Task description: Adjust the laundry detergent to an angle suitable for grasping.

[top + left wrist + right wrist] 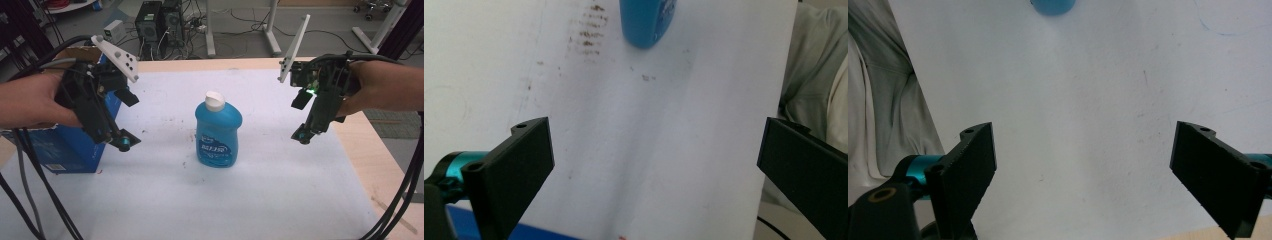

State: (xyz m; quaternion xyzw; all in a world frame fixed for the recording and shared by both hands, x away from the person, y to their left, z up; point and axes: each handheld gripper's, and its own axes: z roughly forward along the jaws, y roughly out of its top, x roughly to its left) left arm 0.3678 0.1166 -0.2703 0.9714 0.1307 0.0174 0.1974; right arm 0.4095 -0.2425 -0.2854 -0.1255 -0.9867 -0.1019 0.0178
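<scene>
A blue detergent bottle [218, 131] with a white cap stands upright in the middle of the white sheet [260, 190]. My left gripper [121, 141] hangs above the sheet to the bottle's left, tilted down, its jaws wide apart with nothing between them. In the left gripper view [655, 160] the bottle's base [645, 22] sits at the top edge. My right gripper [302, 135] hovers to the bottle's right, also pointing down. Its jaws stand open and empty in the right gripper view [1083, 165], where the bottle's base [1052, 6] peeks in at the top.
A blue cardboard box [75, 145] stands at the left edge of the table, just behind my left gripper. Black cables [400, 200] trail down both sides. Brown stains [589, 30] mark the sheet near the bottle. Bare wood [380, 165] borders the sheet on the right.
</scene>
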